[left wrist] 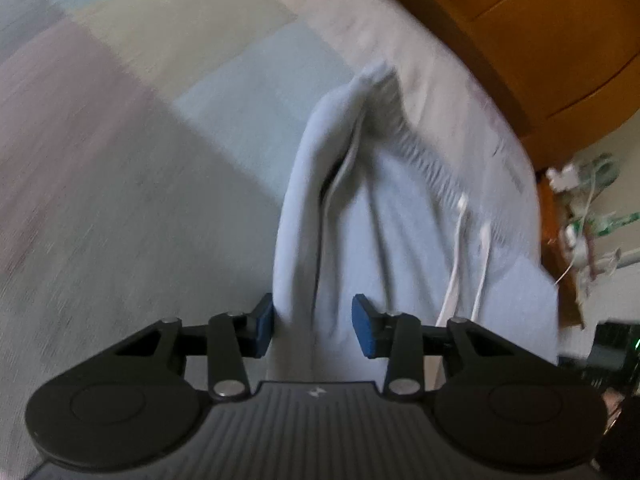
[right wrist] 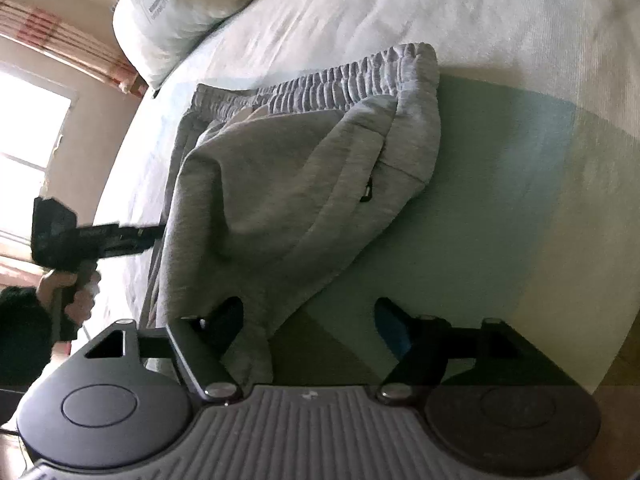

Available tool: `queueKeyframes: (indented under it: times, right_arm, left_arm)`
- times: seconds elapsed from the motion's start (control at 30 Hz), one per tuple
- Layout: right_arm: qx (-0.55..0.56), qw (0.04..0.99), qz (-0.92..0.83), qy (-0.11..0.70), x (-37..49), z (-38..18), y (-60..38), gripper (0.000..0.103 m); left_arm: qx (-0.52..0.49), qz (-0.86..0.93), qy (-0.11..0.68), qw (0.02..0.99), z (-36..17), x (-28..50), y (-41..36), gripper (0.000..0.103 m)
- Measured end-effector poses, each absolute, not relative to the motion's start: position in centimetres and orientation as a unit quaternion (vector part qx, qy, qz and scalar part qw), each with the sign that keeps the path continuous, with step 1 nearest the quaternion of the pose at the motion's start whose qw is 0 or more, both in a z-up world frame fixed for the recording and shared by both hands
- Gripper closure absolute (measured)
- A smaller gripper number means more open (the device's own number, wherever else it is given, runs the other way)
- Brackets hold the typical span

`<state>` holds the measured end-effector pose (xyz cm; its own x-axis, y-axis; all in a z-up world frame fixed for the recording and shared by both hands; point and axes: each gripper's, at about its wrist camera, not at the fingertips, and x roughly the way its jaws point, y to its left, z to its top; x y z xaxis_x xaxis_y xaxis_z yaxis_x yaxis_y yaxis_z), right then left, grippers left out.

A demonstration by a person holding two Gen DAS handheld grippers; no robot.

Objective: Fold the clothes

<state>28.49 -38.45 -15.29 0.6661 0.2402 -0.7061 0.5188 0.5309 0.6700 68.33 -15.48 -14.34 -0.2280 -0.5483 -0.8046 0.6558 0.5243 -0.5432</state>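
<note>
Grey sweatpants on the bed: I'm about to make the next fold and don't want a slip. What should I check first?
1. Left claw has a ridge of the sweatpants between its pads: ok.
2. Left pads pressing the cloth: cannot tell.
3. Right claw gripping cloth: not ok, jaws wide.
4. Drawstrings tucked in: not ok, loose.
5. Waistband lying flat on the bed: ok.

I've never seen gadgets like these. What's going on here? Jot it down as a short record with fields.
garment: grey sweatpants, partly folded
surface: bed
waistband: gathered, at the far end
drawstrings: white, lying on the fabric
left gripper: straddles a raised fold, pads not pressing
right gripper: open, fabric edge beside one finger
pillow: at the bed's head
</note>
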Motion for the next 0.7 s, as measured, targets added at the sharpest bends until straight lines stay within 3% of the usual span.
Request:
queueKeyframes:
  times: [0.23,0.37,0.43,0.53,0.7]
  right_arm:
    - [0.465,0.781,-0.086,0.408,29.1,-15.1,-38.1,0.021]
    - [0.466,0.783,-0.085,0.404,28.7,-15.2,-37.9,0.021]
    - [0.464,0.785,-0.084,0.403,28.8,-15.2,-37.7,0.018]
    - [0.45,0.79,-0.083,0.408,29.2,-15.0,-37.2,0.016]
    - [0.405,0.799,-0.078,0.437,29.9,-14.3,-36.2,0.015]
  left_arm:
    - [-0.055,-0.478,0.667,0.568,-16.0,67.9,-10.9,0.066]
    - [-0.062,-0.478,0.675,0.559,-17.0,67.5,-10.3,0.075]
    - [-0.048,-0.486,0.666,0.563,-16.9,67.7,-11.4,0.078]
    - [-0.013,-0.493,0.651,0.577,-16.2,67.4,-12.5,0.096]
    - [0.06,-0.488,0.633,0.598,-14.4,66.7,-12.9,0.098]
